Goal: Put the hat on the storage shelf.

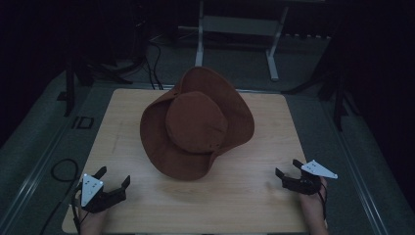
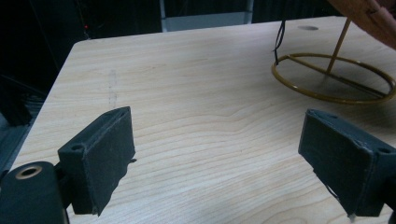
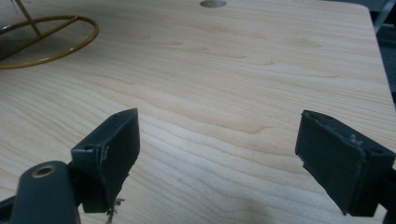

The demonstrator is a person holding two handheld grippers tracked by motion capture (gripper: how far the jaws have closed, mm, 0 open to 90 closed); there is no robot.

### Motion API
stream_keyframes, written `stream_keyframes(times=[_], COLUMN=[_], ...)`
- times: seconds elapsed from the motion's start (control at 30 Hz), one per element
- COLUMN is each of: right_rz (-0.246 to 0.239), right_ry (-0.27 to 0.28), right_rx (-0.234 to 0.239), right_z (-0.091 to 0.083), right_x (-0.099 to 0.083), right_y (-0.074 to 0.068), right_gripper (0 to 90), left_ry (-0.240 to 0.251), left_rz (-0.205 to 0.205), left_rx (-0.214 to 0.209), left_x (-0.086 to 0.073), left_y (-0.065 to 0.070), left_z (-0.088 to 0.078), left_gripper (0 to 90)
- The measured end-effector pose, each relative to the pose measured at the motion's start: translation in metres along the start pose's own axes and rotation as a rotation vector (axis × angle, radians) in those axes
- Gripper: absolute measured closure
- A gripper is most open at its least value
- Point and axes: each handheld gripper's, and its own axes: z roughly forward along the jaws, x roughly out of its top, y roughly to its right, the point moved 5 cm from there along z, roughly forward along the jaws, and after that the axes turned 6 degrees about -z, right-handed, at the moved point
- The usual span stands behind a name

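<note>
Roughly centred, hat (image 1: 195, 123) crown-up, tilted nearward.

One brown hat (image 1: 196, 122), one ring stand (image 2: 332, 77), one table (image 1: 254, 196), two grippers.

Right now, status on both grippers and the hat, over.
Left gripper open, empty, near table corner. Right gripper open, empty, opposite corner. Brown hat mid-table on a brass wire stand, untouched. Nothing between grippers and hat.

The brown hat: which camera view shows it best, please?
The high view: the whole brown hat is seen from above, mid-table. The left gripper view catches only a brim edge top right; the right gripper view shows just the gold wire stand beneath it.
</note>
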Motion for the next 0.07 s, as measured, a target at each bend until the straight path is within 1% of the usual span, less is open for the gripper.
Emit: stream_keyframes(times=[0.07], right_rz=[-0.001], right_ry=[-0.005], right_rx=[-0.006], right_z=[0.0006], right_x=[-0.0007], right_y=[0.0003], right_gripper=[13.8], left_ry=[-0.004], left_rz=[0.002], left_rx=[0.004], left_x=[-0.0004], left_y=[-0.0003], left_z=[0.0006], left_gripper=[11.3])
